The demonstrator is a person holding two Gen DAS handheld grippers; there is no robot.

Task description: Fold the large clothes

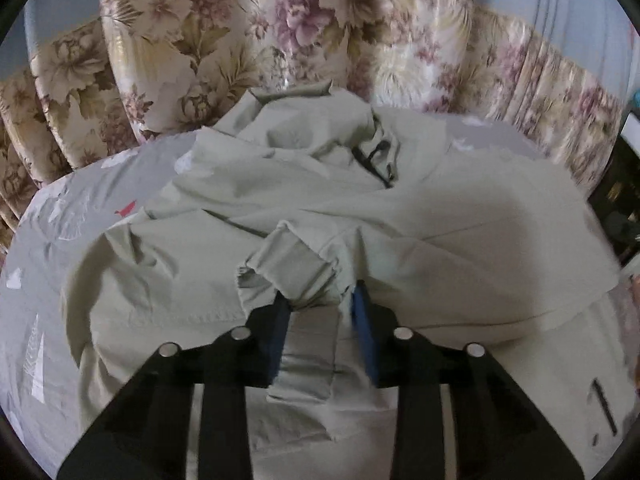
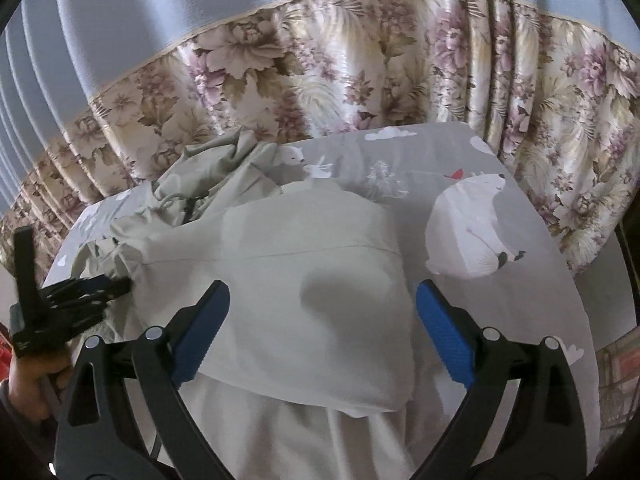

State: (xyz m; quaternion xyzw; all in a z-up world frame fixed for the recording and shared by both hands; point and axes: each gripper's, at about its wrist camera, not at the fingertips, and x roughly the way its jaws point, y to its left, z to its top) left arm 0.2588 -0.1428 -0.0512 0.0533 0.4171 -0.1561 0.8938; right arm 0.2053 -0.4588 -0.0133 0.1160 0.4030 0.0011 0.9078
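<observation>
A large pale beige jacket (image 1: 420, 216) lies crumpled on a grey bed sheet (image 1: 80, 208). My left gripper (image 1: 320, 300) is shut on the jacket's sleeve cuff (image 1: 288, 272), which bunches between the blue pads; the sleeve hangs down through the jaws. In the right wrist view the jacket (image 2: 304, 264) lies folded over itself, its hood and drawcord at the far left. My right gripper (image 2: 322, 300) is wide open and empty, hovering above the folded part. The left gripper (image 2: 80, 292) shows at the left edge, held by a hand.
The grey sheet has a polar bear print (image 2: 472, 224) to the right of the jacket. Floral curtains (image 2: 320, 68) hang close behind the bed. Dark furniture (image 1: 624, 200) stands at the right edge of the left wrist view.
</observation>
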